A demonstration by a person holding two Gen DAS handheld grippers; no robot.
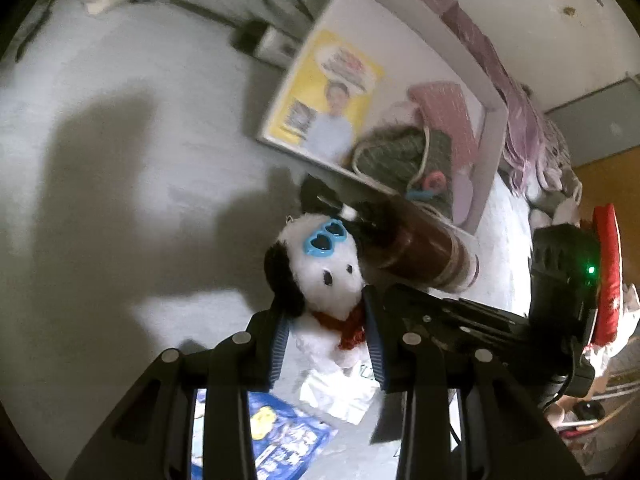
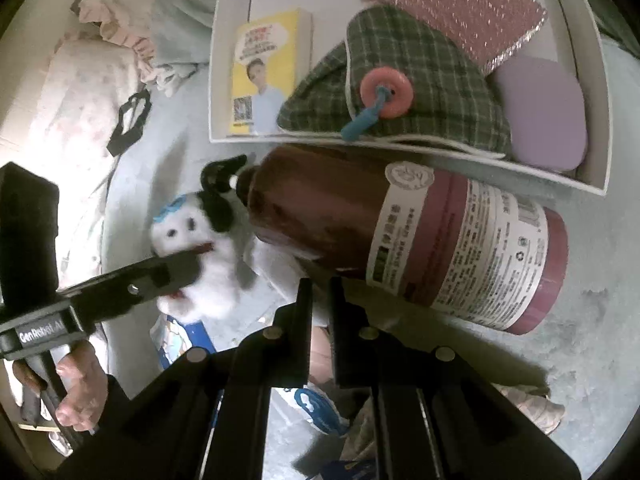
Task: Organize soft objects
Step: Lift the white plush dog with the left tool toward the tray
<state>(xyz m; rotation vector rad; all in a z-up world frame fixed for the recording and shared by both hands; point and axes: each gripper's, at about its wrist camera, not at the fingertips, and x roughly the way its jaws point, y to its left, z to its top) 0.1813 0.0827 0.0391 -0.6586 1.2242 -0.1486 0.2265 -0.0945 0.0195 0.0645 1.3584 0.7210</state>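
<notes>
Left hand-held gripper (image 1: 326, 344) clamps fluffy plush dog (image 1: 320, 268); right hand-held gripper (image 2: 320, 316) nearly closed, empty.

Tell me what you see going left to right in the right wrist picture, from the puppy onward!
Plush dog held by the left gripper → yellow book → green plaid cloth → purple pad.

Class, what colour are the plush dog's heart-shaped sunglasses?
Blue, clearest in the left wrist view: sunglasses on the plush dog.
</notes>
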